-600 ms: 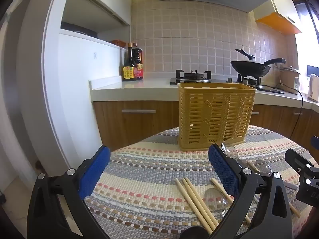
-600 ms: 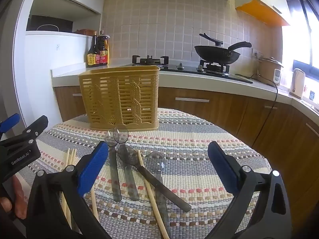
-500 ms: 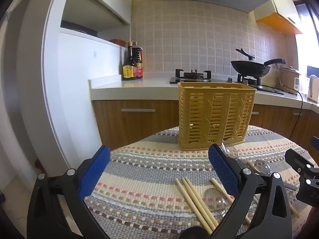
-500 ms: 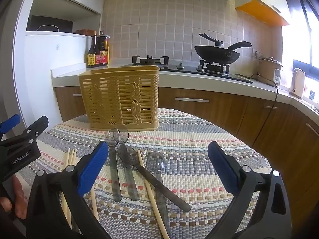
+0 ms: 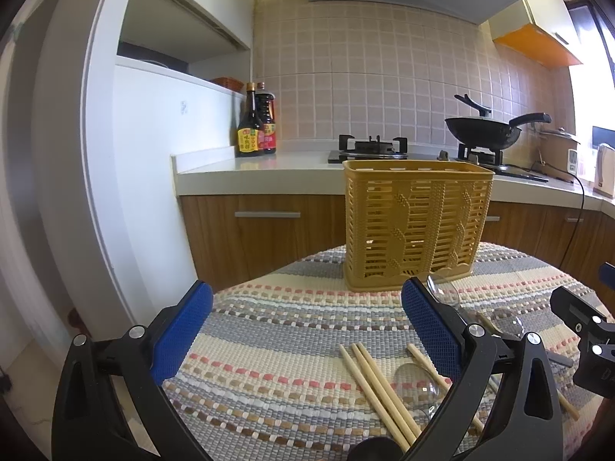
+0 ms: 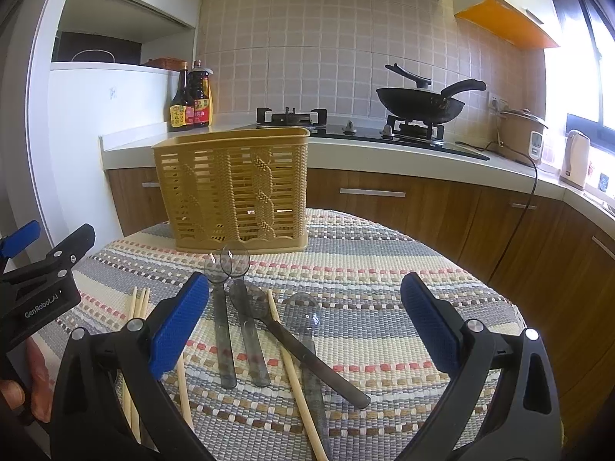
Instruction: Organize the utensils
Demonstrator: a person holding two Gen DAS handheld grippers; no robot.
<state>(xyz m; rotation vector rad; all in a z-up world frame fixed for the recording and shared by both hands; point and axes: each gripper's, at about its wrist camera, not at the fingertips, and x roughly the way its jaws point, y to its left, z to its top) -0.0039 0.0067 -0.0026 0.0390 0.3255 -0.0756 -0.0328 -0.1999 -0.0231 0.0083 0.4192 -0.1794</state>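
Observation:
A yellow slotted utensil basket (image 5: 417, 226) stands upright at the far side of the round table; it also shows in the right wrist view (image 6: 234, 192). Several clear plastic spoons (image 6: 225, 307) and wooden chopsticks (image 6: 292, 376) lie loose on the striped cloth in front of it. In the left wrist view chopsticks (image 5: 378, 388) and a spoon (image 5: 417, 382) lie near my right finger. My left gripper (image 5: 307, 326) is open and empty above the cloth. My right gripper (image 6: 305, 326) is open and empty above the spoons.
The round table has a striped woven cloth (image 6: 384, 269) and its edge drops off at left and right. Behind it is a kitchen counter (image 5: 261, 171) with sauce bottles (image 5: 255, 125), a gas stove (image 6: 292, 115) and a black wok (image 6: 421, 101).

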